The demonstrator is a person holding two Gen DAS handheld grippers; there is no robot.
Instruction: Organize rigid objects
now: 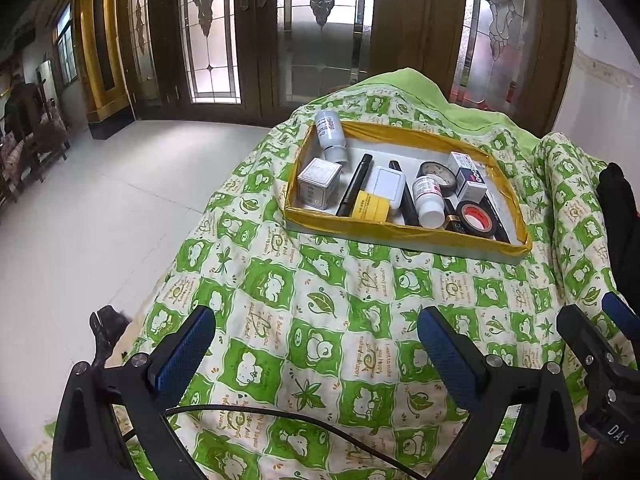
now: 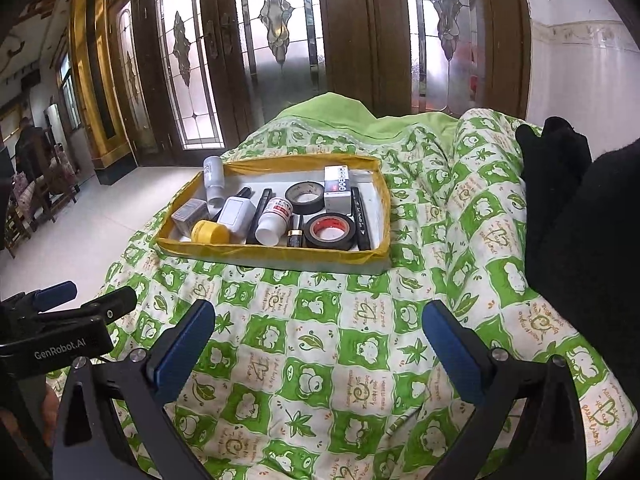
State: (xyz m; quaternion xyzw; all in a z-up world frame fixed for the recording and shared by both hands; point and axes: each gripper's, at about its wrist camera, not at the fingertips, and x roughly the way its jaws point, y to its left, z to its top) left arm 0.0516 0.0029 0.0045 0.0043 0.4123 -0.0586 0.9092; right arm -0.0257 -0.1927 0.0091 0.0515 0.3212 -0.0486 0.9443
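A shallow white tray with a yellow taped rim (image 1: pixel 400 232) (image 2: pixel 280 254) sits on a green patterned quilt (image 1: pixel 320 320) (image 2: pixel 320 340). It holds several items: a white bottle leaning on the far left rim (image 1: pixel 330 132) (image 2: pixel 212 178), a grey box (image 1: pixel 319 182), a yellow jar (image 1: pixel 370 207) (image 2: pixel 209 233), black pens (image 1: pixel 354 184), a small white bottle (image 1: pixel 429 200) (image 2: pixel 273 219), two black tape rolls (image 1: pixel 476 218) (image 2: pixel 330 231), and a white carton (image 1: pixel 468 176) (image 2: pixel 338 188). My left gripper (image 1: pixel 316 344) and right gripper (image 2: pixel 318 340) are both open and empty, hovering over the quilt short of the tray.
The right gripper's body shows at the left view's right edge (image 1: pixel 600 344); the left gripper's shows at the right view's left edge (image 2: pixel 60 320). A black-gloved arm (image 2: pixel 580 220) lies right of the tray. White tiled floor (image 1: pixel 100 220) and glass-panelled doors (image 1: pixel 320 32) lie beyond.
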